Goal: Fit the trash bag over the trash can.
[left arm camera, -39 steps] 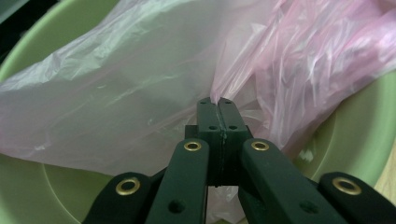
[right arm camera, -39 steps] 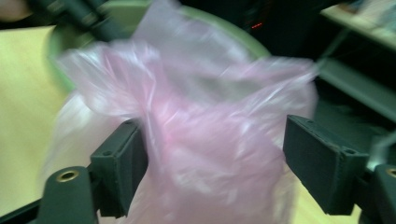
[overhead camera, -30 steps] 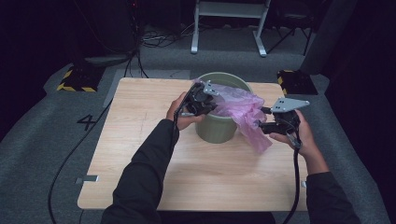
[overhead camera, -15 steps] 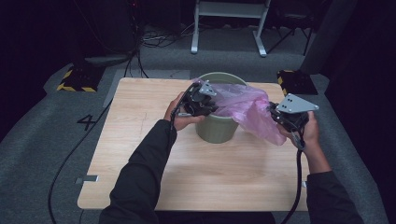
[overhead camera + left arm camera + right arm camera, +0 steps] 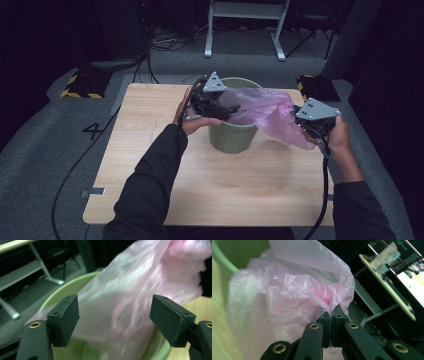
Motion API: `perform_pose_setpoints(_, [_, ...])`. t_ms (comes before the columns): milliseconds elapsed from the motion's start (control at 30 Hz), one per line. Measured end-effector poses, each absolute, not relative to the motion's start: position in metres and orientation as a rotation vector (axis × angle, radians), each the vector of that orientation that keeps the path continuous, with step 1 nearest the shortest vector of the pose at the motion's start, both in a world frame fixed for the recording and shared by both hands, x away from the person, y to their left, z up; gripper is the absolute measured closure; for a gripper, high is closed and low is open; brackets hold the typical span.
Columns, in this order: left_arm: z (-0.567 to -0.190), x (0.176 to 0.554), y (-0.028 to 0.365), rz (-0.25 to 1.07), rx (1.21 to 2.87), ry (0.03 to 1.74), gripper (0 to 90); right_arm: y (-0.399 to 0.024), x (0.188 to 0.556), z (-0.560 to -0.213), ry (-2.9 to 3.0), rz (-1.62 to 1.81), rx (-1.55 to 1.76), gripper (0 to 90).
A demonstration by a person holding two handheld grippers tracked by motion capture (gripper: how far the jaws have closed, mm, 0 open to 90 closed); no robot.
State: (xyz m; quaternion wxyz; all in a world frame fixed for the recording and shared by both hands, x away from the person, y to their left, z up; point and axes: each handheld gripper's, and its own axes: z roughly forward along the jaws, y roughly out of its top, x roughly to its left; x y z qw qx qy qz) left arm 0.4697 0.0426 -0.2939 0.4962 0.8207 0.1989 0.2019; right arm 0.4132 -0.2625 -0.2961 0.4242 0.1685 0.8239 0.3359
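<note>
Bag of pink plastic stretched across the green bin on the worktop, toward the right tongs clamped on its edge. Left tongs, just opened wide, faced the film ahead over the bin's near rim.

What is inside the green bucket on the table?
Part of a pink plastic bag hangs into the green bucket, the rest spilling over its rim toward the right gripper, which pinches it. The bag covers the bucket's bottom, so anything beneath cannot be seen.
</note>
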Motion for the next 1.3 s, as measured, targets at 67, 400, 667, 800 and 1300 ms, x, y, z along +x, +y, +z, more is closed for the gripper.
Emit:
perform_pose_setpoints(67, [-0.294,0.476,0.028,0.462,2.000,0.468,33.6,-0.259,0.411,-0.294,2.065,0.894,0.364,89.1])
perform_pose_setpoints(400, [-0.314,0.488,0.008,0.462,2.176,0.475,72.6,-0.251,0.404,-0.293,2.019,1.004,0.300,87.6])
perform_pose_setpoints(667, [-0.321,0.493,0.018,0.421,2.250,0.517,76.4,-0.240,0.409,-0.288,1.938,1.059,0.344,87.1])
perform_pose_setpoints(800, [-0.322,0.494,0.022,0.413,2.259,0.533,75.7,-0.231,0.414,-0.286,1.936,1.066,0.366,87.0])
perform_pose_setpoints(1300, [-0.305,0.467,0.025,0.404,2.068,0.394,23.6,-0.204,0.431,-0.294,2.063,1.033,0.355,85.5])
